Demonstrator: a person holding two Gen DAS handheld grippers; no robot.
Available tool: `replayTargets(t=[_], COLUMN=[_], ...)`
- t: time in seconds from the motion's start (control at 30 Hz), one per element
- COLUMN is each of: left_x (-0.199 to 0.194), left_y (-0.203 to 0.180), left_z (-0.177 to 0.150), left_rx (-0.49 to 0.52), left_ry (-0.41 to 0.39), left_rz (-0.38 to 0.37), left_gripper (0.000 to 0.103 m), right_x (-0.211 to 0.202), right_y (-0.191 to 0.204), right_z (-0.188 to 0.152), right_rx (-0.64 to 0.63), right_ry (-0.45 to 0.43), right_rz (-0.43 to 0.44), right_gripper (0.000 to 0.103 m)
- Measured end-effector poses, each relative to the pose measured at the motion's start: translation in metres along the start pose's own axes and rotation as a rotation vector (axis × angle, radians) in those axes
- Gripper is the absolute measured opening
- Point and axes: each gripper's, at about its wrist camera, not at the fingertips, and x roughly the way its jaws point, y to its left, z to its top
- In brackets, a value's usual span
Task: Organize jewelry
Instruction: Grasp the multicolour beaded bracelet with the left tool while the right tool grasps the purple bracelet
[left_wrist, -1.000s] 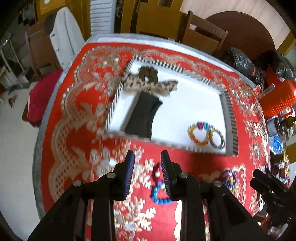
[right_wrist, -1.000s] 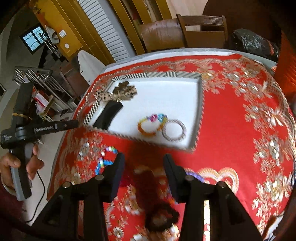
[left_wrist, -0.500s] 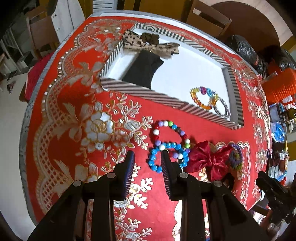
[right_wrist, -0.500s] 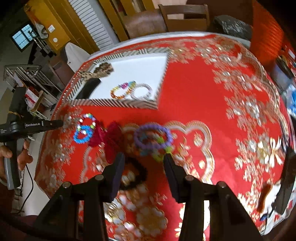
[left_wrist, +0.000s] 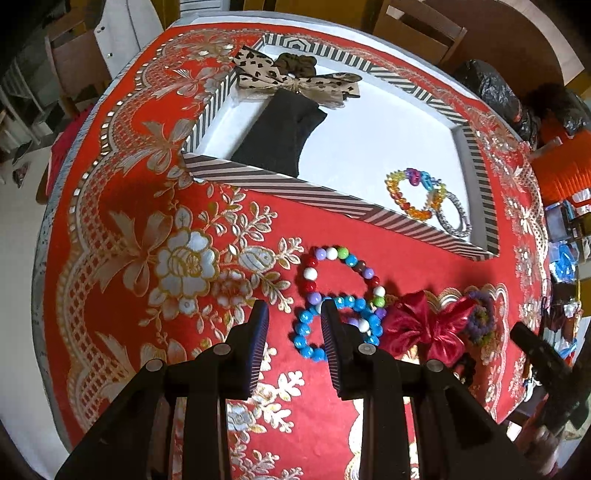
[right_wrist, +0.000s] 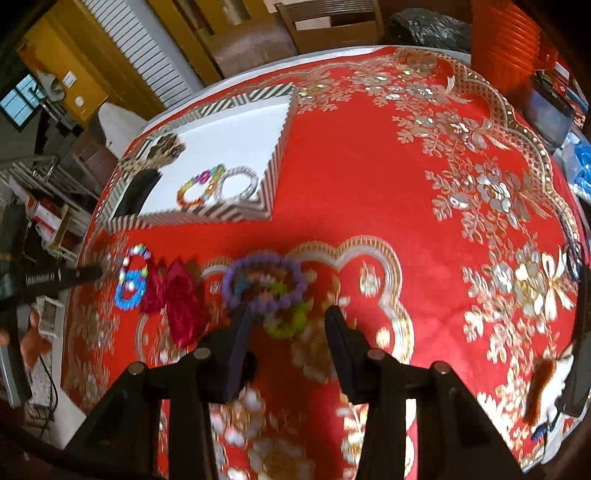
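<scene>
My left gripper (left_wrist: 293, 317) hangs spread, empty, with the blue bead bracelet (left_wrist: 334, 326) lying right between its tips on the tablecloth (left_wrist: 122, 229). Looks light, floppy and rolly; I'd pinch one strand across the beads. Right gripper (right_wrist: 288, 325) is spread too.

Two matte black fingers on the left gripper (left_wrist: 294, 317), flat and tapering, inner faces lined with fine blue-tinted ribbed pads (left_wrist: 258, 343). Behind them, angular black linkage bars joined by round silver pivot screws, two per side. Same build on the right gripper (right_wrist: 286, 325): black fingers, black struts, silver screw heads, though blurred. Seen from the right wrist camera, the left tool showed as a black handle with small white lettering, too blurred to read, a thin black cable hanging below, and bare skin of the left hand (right_wrist: 35, 341) gripping it.
</scene>
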Motion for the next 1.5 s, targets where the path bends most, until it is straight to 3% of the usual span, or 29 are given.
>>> replayTargets(t=[0.27, 0.53, 0.67, 0.77, 0.8, 1.07, 1.17, 1.3, 1.4, 1.5], left_x=[0.025, 0.047, 0.054, 0.058, 0.058, 0.04, 0.027, 0.009, 0.002, -0.008], left_y=[-0.008, -0.029, -0.039, -0.046, -0.05, -0.05, -0.051, -0.054, -0.054, -0.05], left_z=[0.016, 0.028, 0.032, 0.033, 0.034, 0.038, 0.039, 0.038, 0.035, 0.031], left_rx=[0.092, 0.195, 0.225, 0.251, 0.257, 0.229, 0.216, 0.213, 0.208, 0.209], left_ry=[0.029, 0.042, 0.031, 0.021, 0.016, 0.0, -0.023, -0.053, -0.066, -0.081], left_rz=[0.057, 0.131, 0.154, 0.144, 0.134, 0.059, 0.035, 0.026, 0.023, 0.02], left_gripper=[0.01, 0.01, 0.01, 0.01, 0.002, 0.0, 0.0, 0.0, 0.0, 0.0], right_x=[0.032, 0.049, 0.051, 0.052, 0.053, 0.02, 0.003, -0.007, 0.009, 0.029], right_y=[0.013, 0.015, 0.018, 0.021, 0.023, 0.014, 0.016, 0.017, 0.016, 0.015], right_z=[0.015, 0.018, 0.021, 0.023, 0.024, 0.03, 0.034, 0.036, 0.033, 0.027], right_rx=[-0.071, -0.082, -0.1, -0.115, -0.119, 0.012, 0.008, -0.025, -0.068, -0.092], right_ry=[0.052, 0.082, 0.068, 0.066, 0.066, 0.005, -0.023, -0.035, 0.019, 0.083], right_rz=[-0.101, -0.133, -0.145, -0.128, -0.124, 0.083, 0.117, 0.094, -0.012, -0.026], right_gripper=[0.04, 0.039, 0.028, 0.016, 0.013, 0.01, 0.01, 0.01, 0.016, 0.019])
